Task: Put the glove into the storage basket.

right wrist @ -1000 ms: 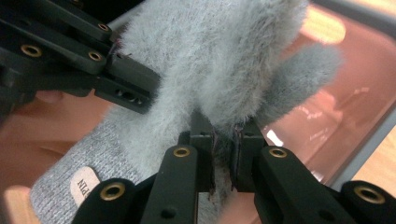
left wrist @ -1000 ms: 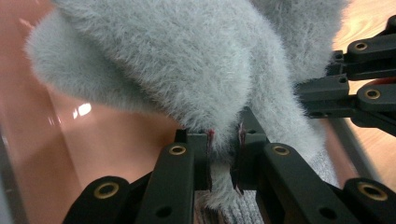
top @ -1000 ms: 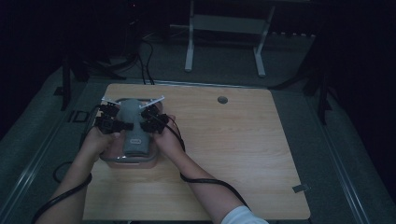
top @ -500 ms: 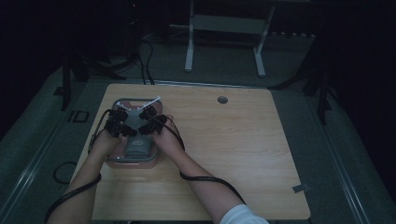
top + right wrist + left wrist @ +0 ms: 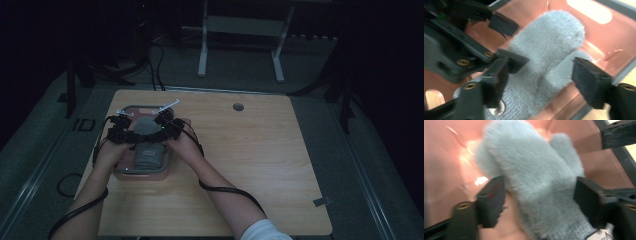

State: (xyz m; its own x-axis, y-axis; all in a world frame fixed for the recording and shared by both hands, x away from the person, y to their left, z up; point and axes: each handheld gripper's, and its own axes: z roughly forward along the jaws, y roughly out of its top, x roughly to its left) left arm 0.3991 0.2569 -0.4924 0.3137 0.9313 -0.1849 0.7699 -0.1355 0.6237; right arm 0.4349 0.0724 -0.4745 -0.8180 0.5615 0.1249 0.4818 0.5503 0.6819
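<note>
Grey furry mitten (image 5: 147, 142) lies flat in a pink tray (image 5: 142, 173), which sits on the wooden surface (image 5: 260, 165) in the left-centre of the high view. Mitten runs lengthwise along the tray; the knit cuff with a pale label is toward the bottom of that view, the fur end toward the top. Left claw (image 5: 131, 136) and right claw (image 5: 163, 131) both hang over the upper half of the tray, tips turned toward each other, just beside one another. Left gripper view: mitten (image 5: 536, 185) fills the middle of the frame, thumb lobe at upper right, pink tray floor (image 5: 444, 170) behind it at left. Left claw (image 5: 541, 203) jaws have just been opening and now stand apart, one each side of the mitten; whether the right-hand pad brushes the fur I cannot tell because of blur. Right gripper view: mitten (image 5: 549, 60) lies diagonally, fur end at upper right, knit cuff at lower left, tray wall (image 5: 599, 32) beyond it. Right claw (image 5: 544, 80) jaws have likewise just been opening and stand apart, straddling the mitten with no grip on it. The left claw's black jaws cross the upper left of that frame, one tip resting on or just above the fur.
</note>
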